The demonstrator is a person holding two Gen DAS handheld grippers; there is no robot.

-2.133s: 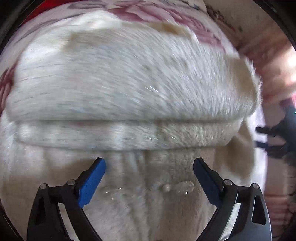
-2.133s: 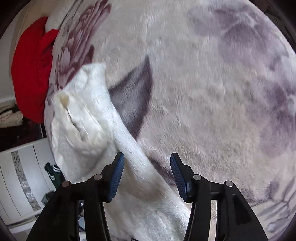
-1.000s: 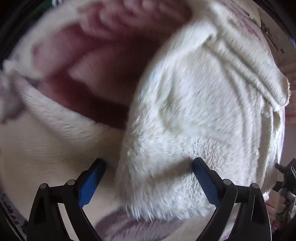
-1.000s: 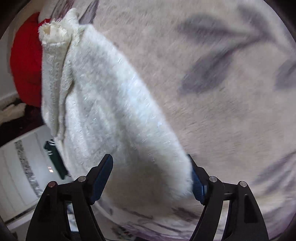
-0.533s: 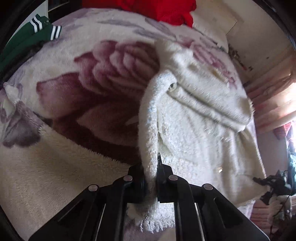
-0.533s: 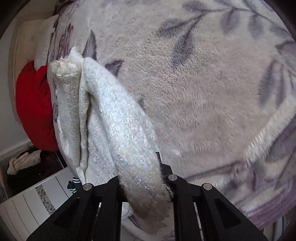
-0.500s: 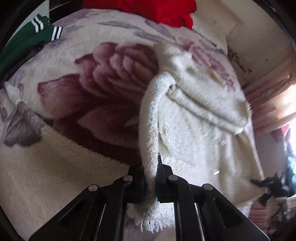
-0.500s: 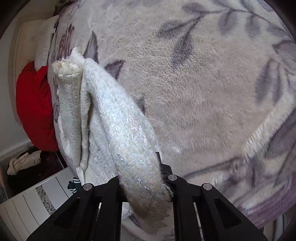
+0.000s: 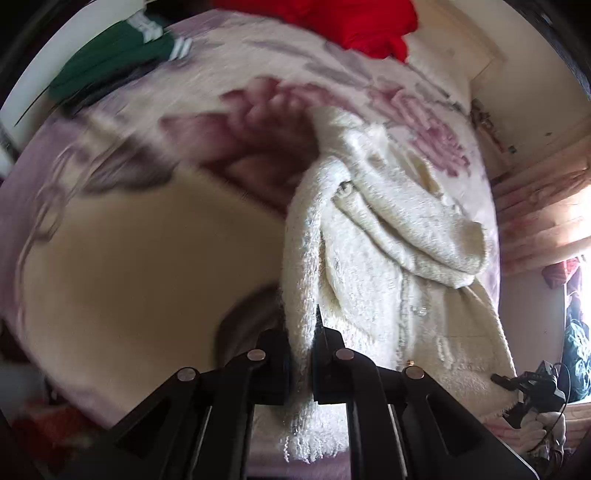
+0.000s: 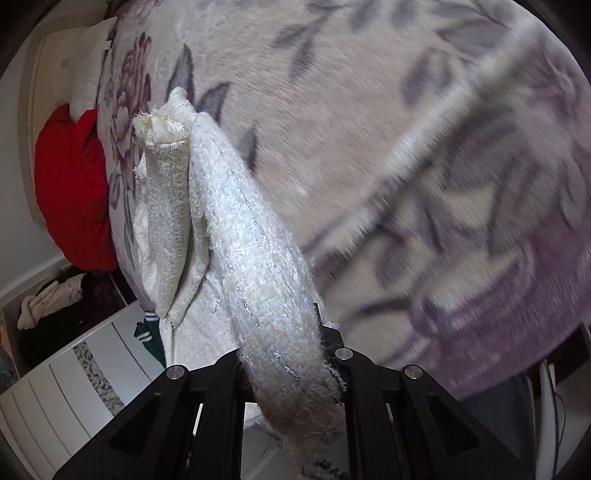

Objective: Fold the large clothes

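Note:
A fluffy cream-white garment (image 9: 373,243) hangs above a flowered fleece blanket (image 9: 258,122) on a bed. My left gripper (image 9: 301,354) is shut on one edge of it, and the cloth drapes down and to the right from the jaws. In the right wrist view the same white garment (image 10: 255,251) runs up from my right gripper (image 10: 291,365), which is shut on another edge of it. A loose sleeve (image 10: 166,184) with a frayed cuff hangs to the left of that strip. The other gripper (image 9: 532,387) shows at the lower right of the left wrist view.
A red pillow or quilt (image 9: 351,22) lies at the head of the bed, also seen as red bedding (image 10: 74,184). A green garment with white stripes (image 9: 118,51) lies at the blanket's far left. White drawers (image 10: 74,376) and a clothes pile (image 10: 48,299) stand beside the bed.
Both grippers closed on the white garment's edges, then rose and drew away from the bed. The garment now hangs lifted, and more of the blanket shows beneath it.

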